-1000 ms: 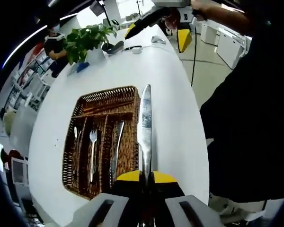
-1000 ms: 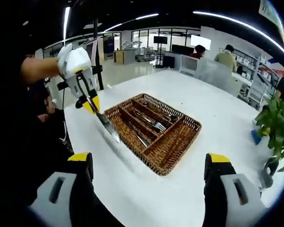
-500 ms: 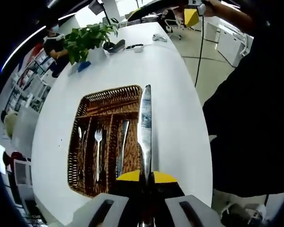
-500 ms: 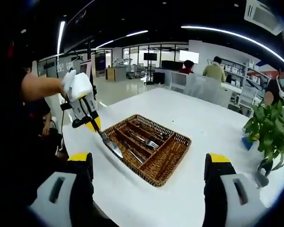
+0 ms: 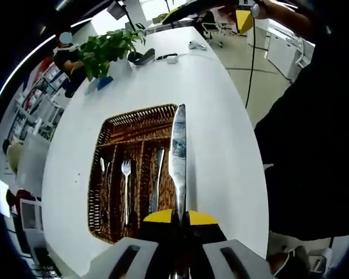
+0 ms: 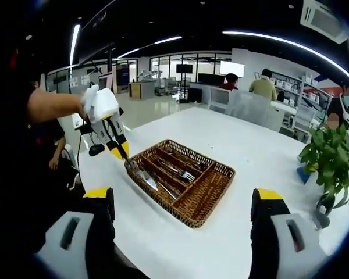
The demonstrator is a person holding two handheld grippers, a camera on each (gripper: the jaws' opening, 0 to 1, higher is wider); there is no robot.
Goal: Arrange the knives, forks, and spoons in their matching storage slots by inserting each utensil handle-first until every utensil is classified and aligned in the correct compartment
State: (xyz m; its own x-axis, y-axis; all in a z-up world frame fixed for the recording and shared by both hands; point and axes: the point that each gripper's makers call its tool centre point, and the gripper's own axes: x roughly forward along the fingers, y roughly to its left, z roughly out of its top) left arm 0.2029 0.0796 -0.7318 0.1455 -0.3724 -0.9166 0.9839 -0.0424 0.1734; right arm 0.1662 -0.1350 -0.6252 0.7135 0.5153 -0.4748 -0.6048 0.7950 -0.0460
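Observation:
A table knife (image 5: 178, 157) points blade-forward from my left gripper (image 5: 180, 217), whose yellow-tipped jaws are shut on its handle. Under it lies a brown wicker cutlery tray (image 5: 117, 131) with lengthwise slots holding a fork (image 5: 126, 174), another knife (image 5: 155, 183) and a further utensil at the far left slot. In the right gripper view the same tray (image 6: 206, 206) sits mid-table, and the left gripper (image 6: 125, 159) holds the knife (image 6: 146, 179) over the tray's near-left edge. My right gripper (image 6: 183, 203) is open, its jaws wide apart, well back from the tray.
The white table (image 5: 221, 116) carries a potted plant (image 5: 107, 49) and small dark items at its far end. The plant (image 6: 331, 160) stands right of the tray in the right gripper view. A person's dark clothing (image 5: 314, 151) borders the table. People sit at desks behind.
The left gripper has carried the knife toward the tray, so its blade now hangs over the tray's edge. The right gripper rose slightly, then held still and open.

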